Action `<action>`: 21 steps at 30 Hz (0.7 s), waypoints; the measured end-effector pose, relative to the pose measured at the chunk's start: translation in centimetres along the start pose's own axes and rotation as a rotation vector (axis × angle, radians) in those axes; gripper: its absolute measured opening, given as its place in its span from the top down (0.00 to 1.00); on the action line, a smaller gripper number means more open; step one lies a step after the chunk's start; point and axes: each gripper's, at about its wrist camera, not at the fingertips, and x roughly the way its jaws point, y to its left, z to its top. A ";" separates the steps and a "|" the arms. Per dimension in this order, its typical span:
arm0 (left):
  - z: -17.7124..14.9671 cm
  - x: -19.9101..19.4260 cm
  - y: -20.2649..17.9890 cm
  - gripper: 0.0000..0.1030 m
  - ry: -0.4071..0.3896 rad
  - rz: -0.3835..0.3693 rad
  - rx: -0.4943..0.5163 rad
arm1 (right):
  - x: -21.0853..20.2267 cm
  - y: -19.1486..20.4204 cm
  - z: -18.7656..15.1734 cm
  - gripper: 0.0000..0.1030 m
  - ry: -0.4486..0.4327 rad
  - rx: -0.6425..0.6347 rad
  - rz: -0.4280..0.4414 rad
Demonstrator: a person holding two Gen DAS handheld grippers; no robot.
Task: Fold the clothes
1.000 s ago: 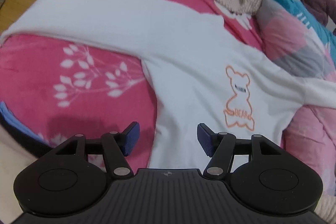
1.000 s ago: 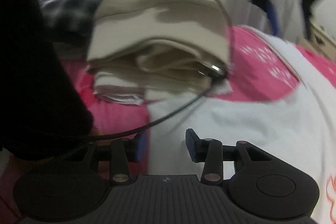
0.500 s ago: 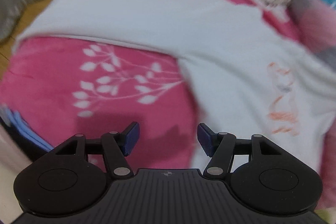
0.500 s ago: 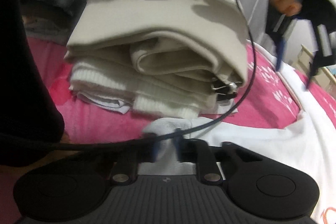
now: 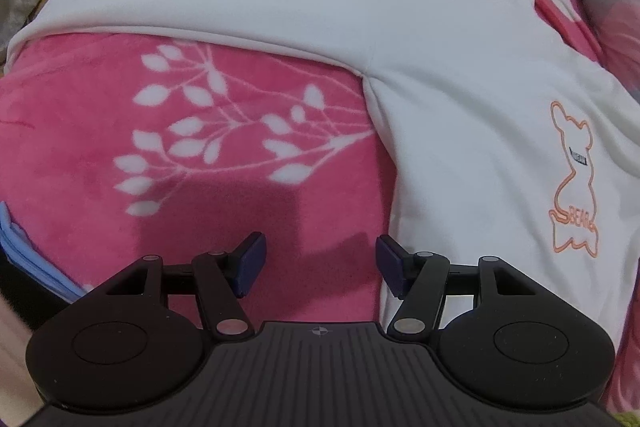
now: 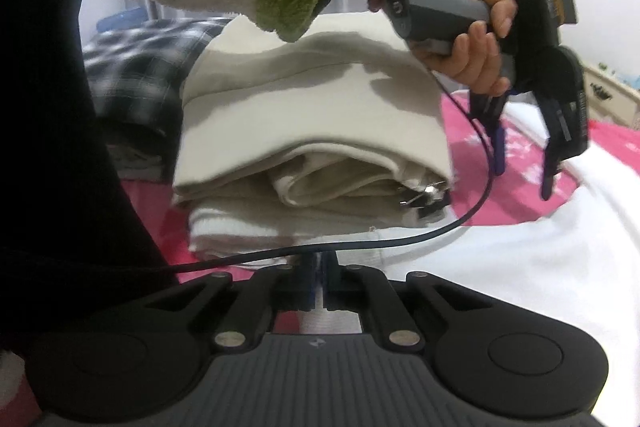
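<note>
Only the left wrist view shows the white sweatshirt [image 5: 460, 75] spread across the pink blanket [image 5: 192, 131], its orange bear print [image 5: 572, 179] right of the sleeve. The left gripper [image 5: 318, 259] points steeply down over the blanket just left of the sweatshirt's side edge, jaws apart and empty. Only the right wrist view shows the folded cream stack [image 6: 312, 131] behind the sweatshirt's white cuff [image 6: 320, 323], which the right gripper [image 6: 319, 287] has pinched tight. Right of the stack, the left hand [image 6: 468, 39] grips its handle, fingers down.

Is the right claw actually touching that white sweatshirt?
Touching. In the right wrist view, the right claw is shut on the white sweatshirt, with a strip of its ribbed edge pinched between the blue pads.
</note>
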 end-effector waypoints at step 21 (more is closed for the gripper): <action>-2.3 0.8 -1.8 0.91 -0.126 0.213 0.194 | 3.0 0.7 -0.6 0.58 0.049 0.051 0.079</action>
